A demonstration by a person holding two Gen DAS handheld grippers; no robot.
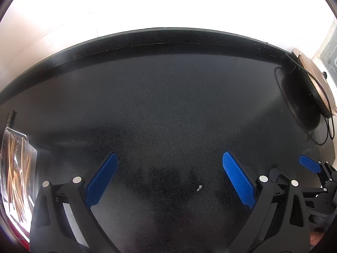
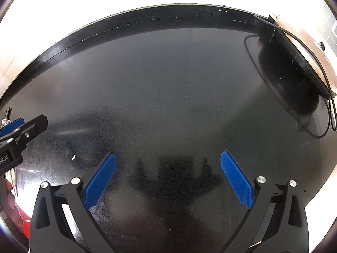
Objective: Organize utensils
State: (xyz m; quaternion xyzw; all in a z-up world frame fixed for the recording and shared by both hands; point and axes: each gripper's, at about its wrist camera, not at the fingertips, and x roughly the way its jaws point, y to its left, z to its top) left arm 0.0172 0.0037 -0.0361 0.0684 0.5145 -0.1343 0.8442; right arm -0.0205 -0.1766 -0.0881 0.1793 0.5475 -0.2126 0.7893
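Note:
A clear plastic container (image 1: pixel 19 168) holding several pale wooden utensils lies at the far left edge of the left wrist view, left of my left gripper. My left gripper (image 1: pixel 169 178) hovers open over the black speckled countertop (image 1: pixel 168 105) with nothing between its blue pads. My right gripper (image 2: pixel 168 178) is also open and empty above the same countertop (image 2: pixel 158 84). Each gripper shows in the other's view: the right gripper (image 1: pixel 311 165) at the right edge, the left gripper (image 2: pixel 19 130) at the left edge. No utensil lies between either pair of fingers.
A round black appliance with a copper-coloured face (image 1: pixel 305 97) leans at the back right, its black cable (image 1: pixel 328 135) looping on the counter; it also shows as the appliance (image 2: pixel 294 67) in the right wrist view. A small white crumb (image 1: pixel 199 187) lies on the counter. Something red (image 2: pixel 27 223) is at the lower left.

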